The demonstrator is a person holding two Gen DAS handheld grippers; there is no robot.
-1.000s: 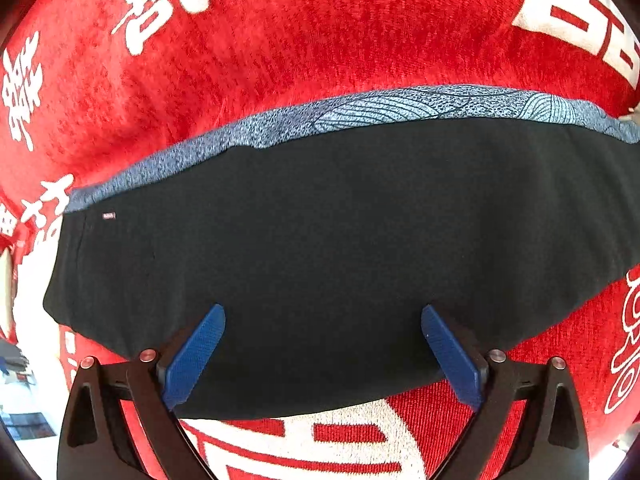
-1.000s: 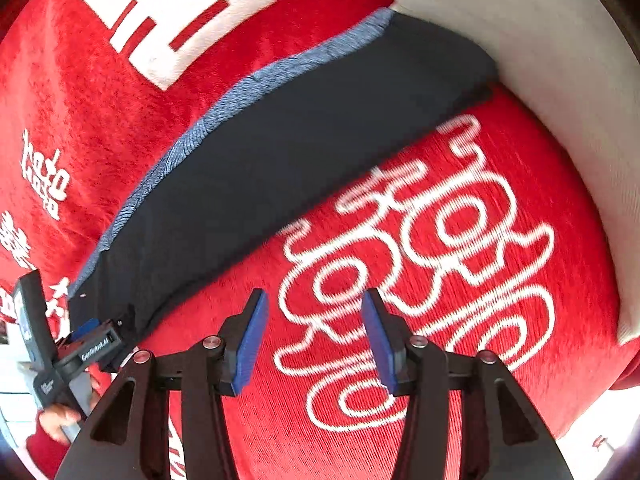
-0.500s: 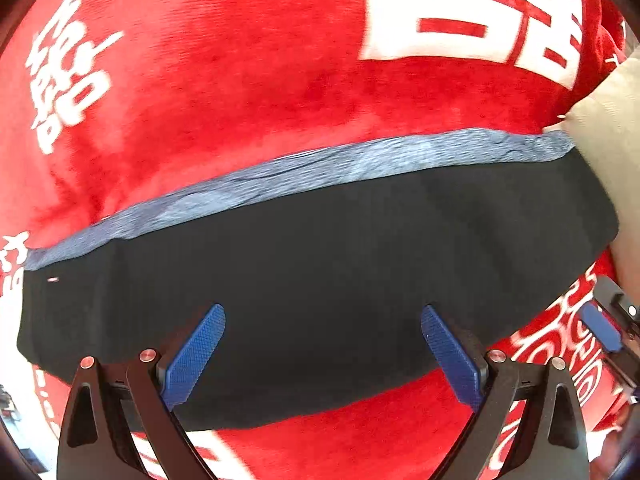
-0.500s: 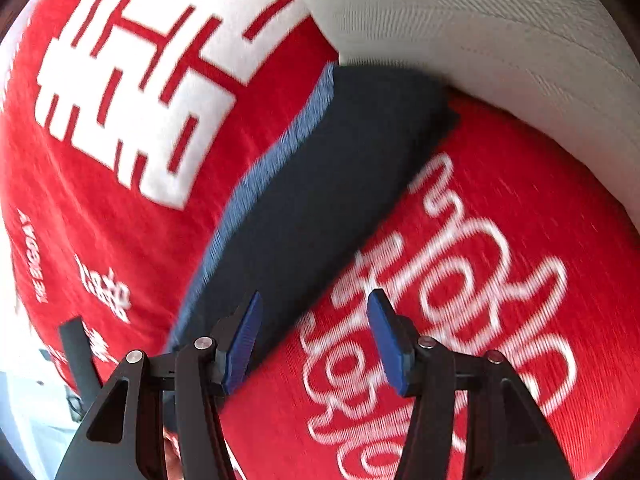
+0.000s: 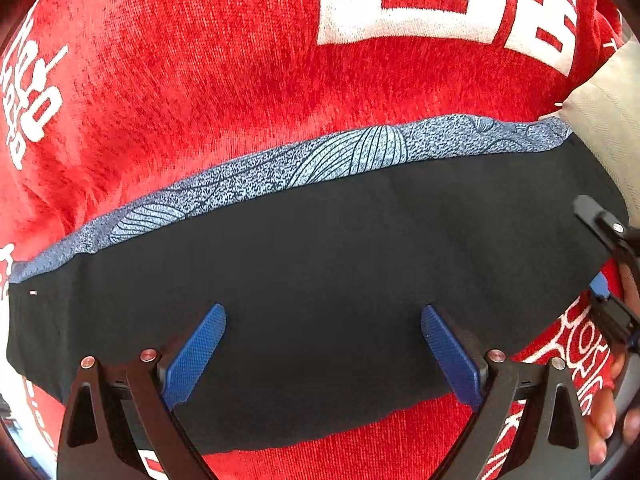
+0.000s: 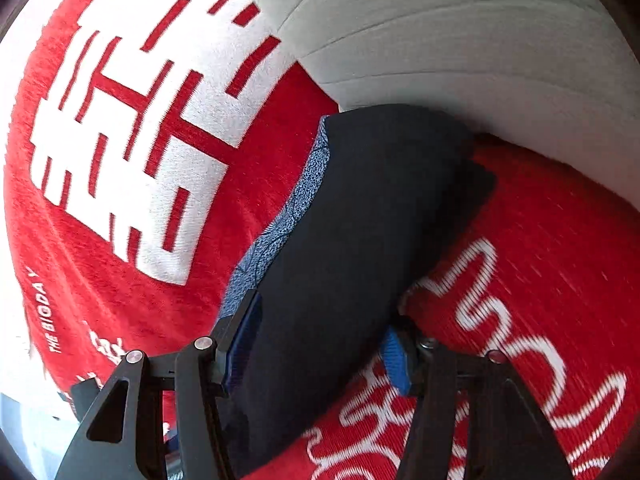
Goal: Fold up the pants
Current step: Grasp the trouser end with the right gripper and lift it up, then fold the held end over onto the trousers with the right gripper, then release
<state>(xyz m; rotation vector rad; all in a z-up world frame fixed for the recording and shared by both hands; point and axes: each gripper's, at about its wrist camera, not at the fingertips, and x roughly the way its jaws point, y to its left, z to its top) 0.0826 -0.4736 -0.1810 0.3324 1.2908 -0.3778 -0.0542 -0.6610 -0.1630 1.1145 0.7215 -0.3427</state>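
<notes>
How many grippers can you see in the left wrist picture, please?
2. The left gripper sits at the bottom centre, open above the black pants. The right gripper shows partly at the right edge, by the pants' end; its tips are hidden there.

Left tongs (image 5: 323, 346) spread wide; right tongs (image 6: 320, 344) also parted.

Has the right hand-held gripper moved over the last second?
Yes. The right hand-held gripper went from over the red blanket beside the pants to straddling their dark end, toward the white cushion.
</notes>
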